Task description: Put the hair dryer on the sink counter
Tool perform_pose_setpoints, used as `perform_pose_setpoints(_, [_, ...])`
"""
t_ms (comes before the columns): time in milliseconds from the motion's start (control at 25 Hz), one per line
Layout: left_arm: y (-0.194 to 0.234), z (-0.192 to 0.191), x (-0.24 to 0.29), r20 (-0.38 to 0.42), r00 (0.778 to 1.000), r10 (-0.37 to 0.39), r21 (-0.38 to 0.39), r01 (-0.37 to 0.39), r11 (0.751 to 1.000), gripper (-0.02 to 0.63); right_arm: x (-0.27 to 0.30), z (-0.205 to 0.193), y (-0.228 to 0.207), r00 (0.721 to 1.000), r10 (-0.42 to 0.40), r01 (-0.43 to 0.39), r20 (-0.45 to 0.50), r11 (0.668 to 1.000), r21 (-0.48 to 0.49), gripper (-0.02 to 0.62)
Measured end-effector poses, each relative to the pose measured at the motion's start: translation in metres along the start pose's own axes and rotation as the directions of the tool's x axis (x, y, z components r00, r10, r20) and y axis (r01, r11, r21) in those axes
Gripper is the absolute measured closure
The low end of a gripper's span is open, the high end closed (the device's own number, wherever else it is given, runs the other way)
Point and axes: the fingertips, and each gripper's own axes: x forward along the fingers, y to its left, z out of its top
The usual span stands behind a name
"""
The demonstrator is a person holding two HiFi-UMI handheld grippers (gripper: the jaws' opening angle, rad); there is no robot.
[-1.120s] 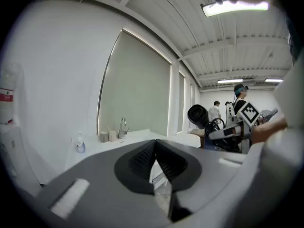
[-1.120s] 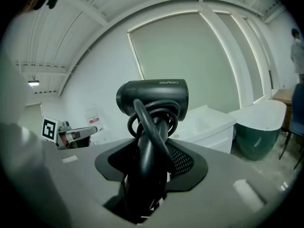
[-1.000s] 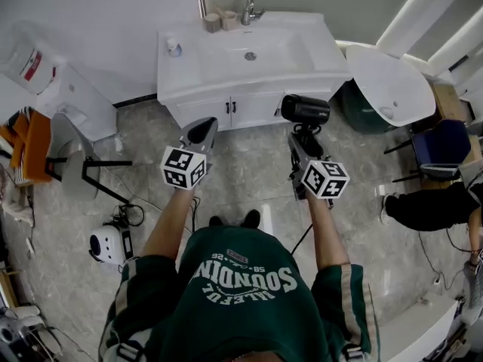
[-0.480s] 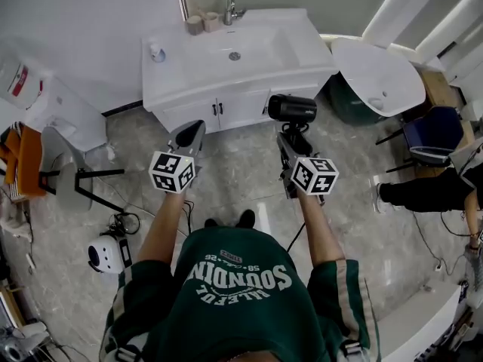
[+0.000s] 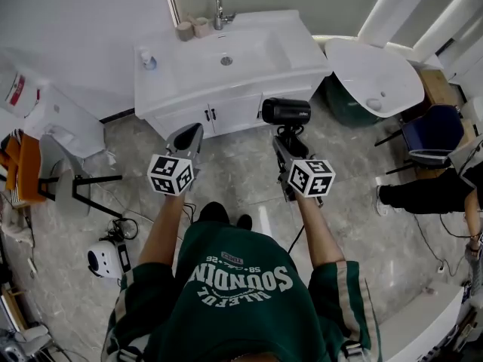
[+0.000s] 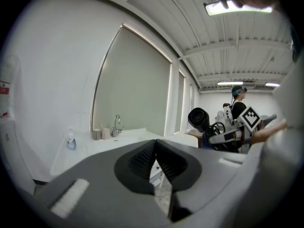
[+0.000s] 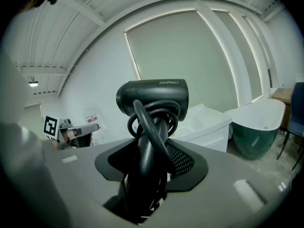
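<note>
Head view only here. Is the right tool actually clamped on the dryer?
Observer: Yes. The right tool is shut on the dryer by its handle, with the cord looped round the handle.
Operator: Is the left tool holding anything?
Observer: No. The left tool is shut, with nothing between its jaws.

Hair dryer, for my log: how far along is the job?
Done: the hair dryer is picked up, with the right tongs shut on it. In hand: it is held over the floor, short of the counter. Left: setting it on the counter. The left tongs are shut and empty.
</note>
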Motion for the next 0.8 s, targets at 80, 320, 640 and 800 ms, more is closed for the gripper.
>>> perform_pose_setpoints(80, [-0.006,-0.001,0.007,0.0,1.0,-0.005,-0.004,0.005,1.0,0.554,-0.001,0.0,-0.011,1.0,-0.004,0.005,-0.007,1.0,0.004,0.41])
perform_pose_setpoints(320, [-0.007,-0.003,0.041,-0.018,1.0,-0.026,-0.004,0.026,1.0,0.554,0.008,0.004,-0.033,1.0,-0.008,0.009,-0.012,1.0,0.029,0.41])
perform_pose_setpoints(640, [0.009,0.0,0.117,-0.034,0.997,-0.069,-0.018,0.069,0.997,0.554,0.052,0.018,-0.08,0.999,-0.037,0.039,-0.034,0.998,0.054,0.41])
perform_pose_setpoints(800, [0.029,-0.001,0.171,-0.05,0.993,-0.103,-0.027,0.102,0.994,0.554,0.091,0.028,-0.105,0.997,-0.058,0.061,-0.047,0.996,0.064,0.41])
